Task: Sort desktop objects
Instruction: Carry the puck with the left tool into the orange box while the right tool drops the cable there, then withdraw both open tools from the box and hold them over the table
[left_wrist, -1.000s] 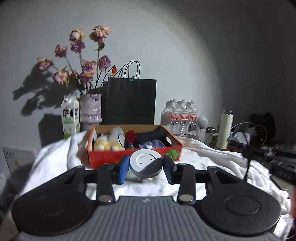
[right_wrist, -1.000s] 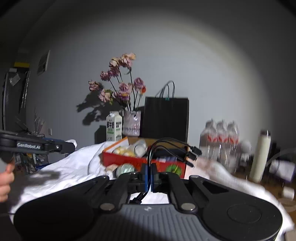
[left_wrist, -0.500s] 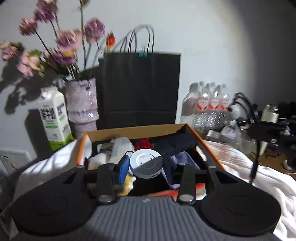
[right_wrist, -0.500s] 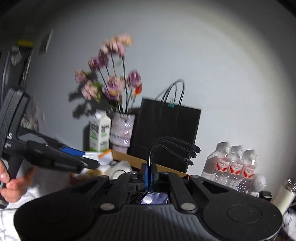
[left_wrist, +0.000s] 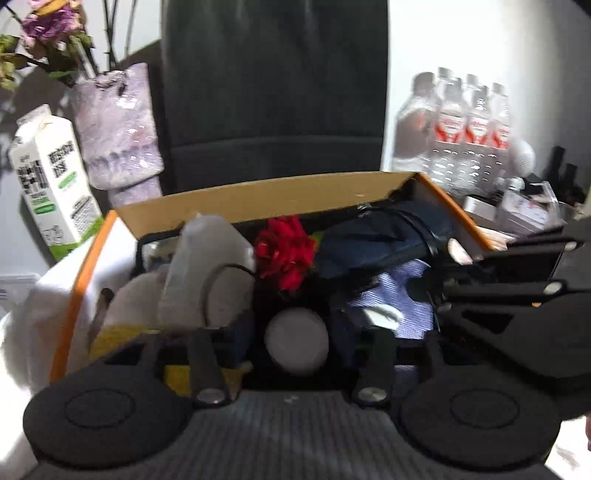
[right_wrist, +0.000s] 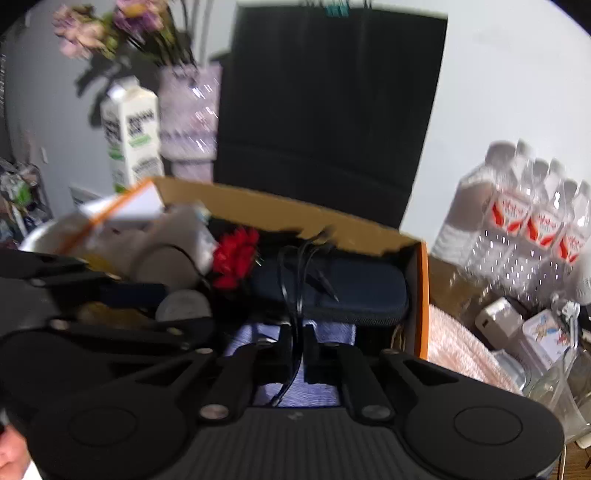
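Left wrist view, orange box (left_wrist: 66, 317) holding red flower (left_wrist: 286, 251), dark pouch (left_wrist: 373, 240) (blurred), left claw (left_wrist: 295, 341) pinching white puck (left_wrist: 297, 341), right claw (right_wrist: 295, 345) pinching black cable (right_wrist: 295, 295).

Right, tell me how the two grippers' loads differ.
The left gripper holds a round white puck, solid and wide, so its jaws stand well apart. The right gripper pinches a bundle of thin black cables, so its jaws are nearly closed. The puck sits compactly between the fingers, while the cables arch up and forward past the fingertips. Both loads hang over the orange box, not yet released.
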